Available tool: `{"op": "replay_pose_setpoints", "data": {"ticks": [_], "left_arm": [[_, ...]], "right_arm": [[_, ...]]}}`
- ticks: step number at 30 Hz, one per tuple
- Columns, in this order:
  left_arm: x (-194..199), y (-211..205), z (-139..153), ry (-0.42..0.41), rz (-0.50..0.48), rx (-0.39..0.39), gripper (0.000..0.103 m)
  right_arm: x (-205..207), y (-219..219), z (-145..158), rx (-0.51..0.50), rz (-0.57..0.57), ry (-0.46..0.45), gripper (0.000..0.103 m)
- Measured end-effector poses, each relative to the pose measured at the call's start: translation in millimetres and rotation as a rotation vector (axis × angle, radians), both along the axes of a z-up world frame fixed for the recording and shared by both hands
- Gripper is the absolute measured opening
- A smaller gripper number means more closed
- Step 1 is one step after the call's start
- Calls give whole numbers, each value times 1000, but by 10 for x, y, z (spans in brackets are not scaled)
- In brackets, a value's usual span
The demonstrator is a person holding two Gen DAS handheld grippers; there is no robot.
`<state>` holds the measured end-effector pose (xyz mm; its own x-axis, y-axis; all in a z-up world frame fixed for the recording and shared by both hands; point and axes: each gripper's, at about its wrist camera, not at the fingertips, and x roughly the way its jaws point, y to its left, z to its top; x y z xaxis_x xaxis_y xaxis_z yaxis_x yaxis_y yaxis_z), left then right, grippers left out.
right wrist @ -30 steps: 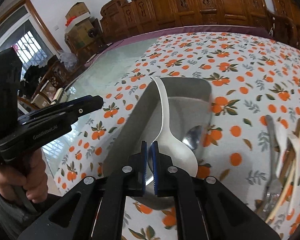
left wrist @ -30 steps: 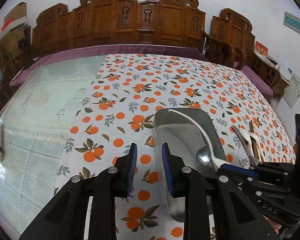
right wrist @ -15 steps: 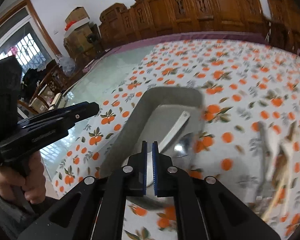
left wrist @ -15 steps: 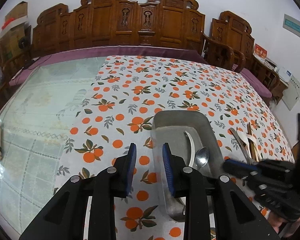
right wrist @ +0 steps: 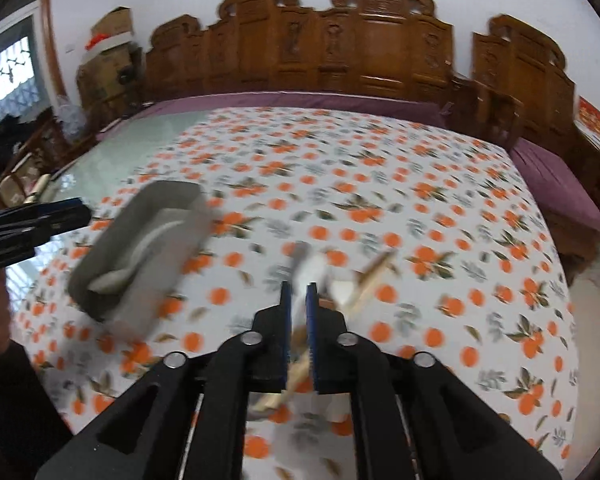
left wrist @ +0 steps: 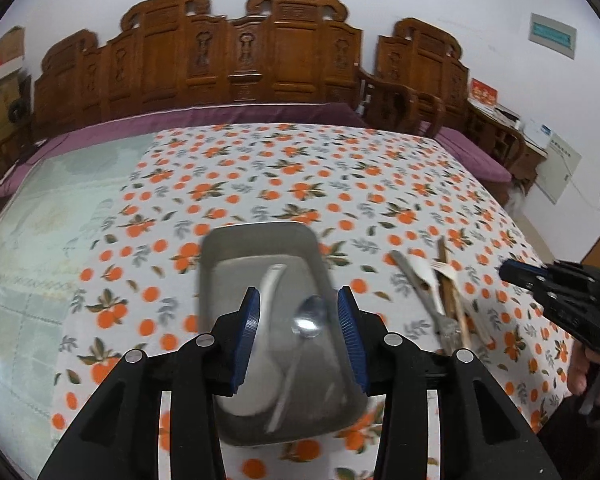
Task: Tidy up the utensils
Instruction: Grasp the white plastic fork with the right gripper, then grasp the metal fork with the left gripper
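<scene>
The grey metal tray sits on the orange-print tablecloth and already holds a white ceramic spoon and a steel spoon, lying side by side. To its right, well apart from it, a loose heap of utensils is left on the cloth — a fork, wooden chopsticks and pale pieces, as far as the blur allows.

The step in hand looks like the fetch of the next item. The right gripper hangs over that heap, its jaws only narrowly parted and opening, nothing clamped between them. The left gripper hovers above the tray, jaws partly apart and widening, empty too.

The next move calls for the right jaws to spread further, drop onto a single piece — not the tangle — and close across its handle.
</scene>
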<state>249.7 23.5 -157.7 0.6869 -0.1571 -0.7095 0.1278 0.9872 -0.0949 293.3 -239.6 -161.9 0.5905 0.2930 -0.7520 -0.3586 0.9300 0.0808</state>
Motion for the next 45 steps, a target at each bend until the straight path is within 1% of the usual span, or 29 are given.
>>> {"op": "replay_pose_setpoints", "data": {"ticks": [2,8,11,15,20,22,26,29,32,34,38,41,45], "left_arm": [[-24,-127,-11,-2,-19,5,38],[-98,-434,-42,-8,-65,13,38],[-127,-559,-72,-8,-79,18,38],[-138,-685,-158,9,-92,23,38],[-155,-857,-250,23,-115,45,38],[-157,-906,-279,28,-123,48,38],[-151,-1019,-361,35,-139,64,38],[-124,-1079,-436,53,-148,63,38],[-93,-1136,-495,65,-156,66,38],[-55,-1169,-542,78,-158,60,38],[46,-1253,-665,119,-166,42,38],[95,-1319,-735,132,-177,43,38],[199,-1379,-844,174,-190,5,39]], "right_arm": [[31,-113,-118,2,-16,13,23],[127,-187,-489,22,-26,76,23],[186,-193,-608,40,-25,110,23],[215,-173,-687,56,-11,139,23],[209,-143,-796,40,9,187,23],[209,-154,-819,36,9,195,23],[232,-233,-852,71,-2,223,23],[241,-230,-866,58,-4,227,11],[248,-233,-859,67,6,234,10],[246,-229,-837,56,4,222,10],[254,-290,-737,84,0,195,10],[267,-358,-683,100,-14,178,10],[283,-426,-670,105,-32,171,10]]}}
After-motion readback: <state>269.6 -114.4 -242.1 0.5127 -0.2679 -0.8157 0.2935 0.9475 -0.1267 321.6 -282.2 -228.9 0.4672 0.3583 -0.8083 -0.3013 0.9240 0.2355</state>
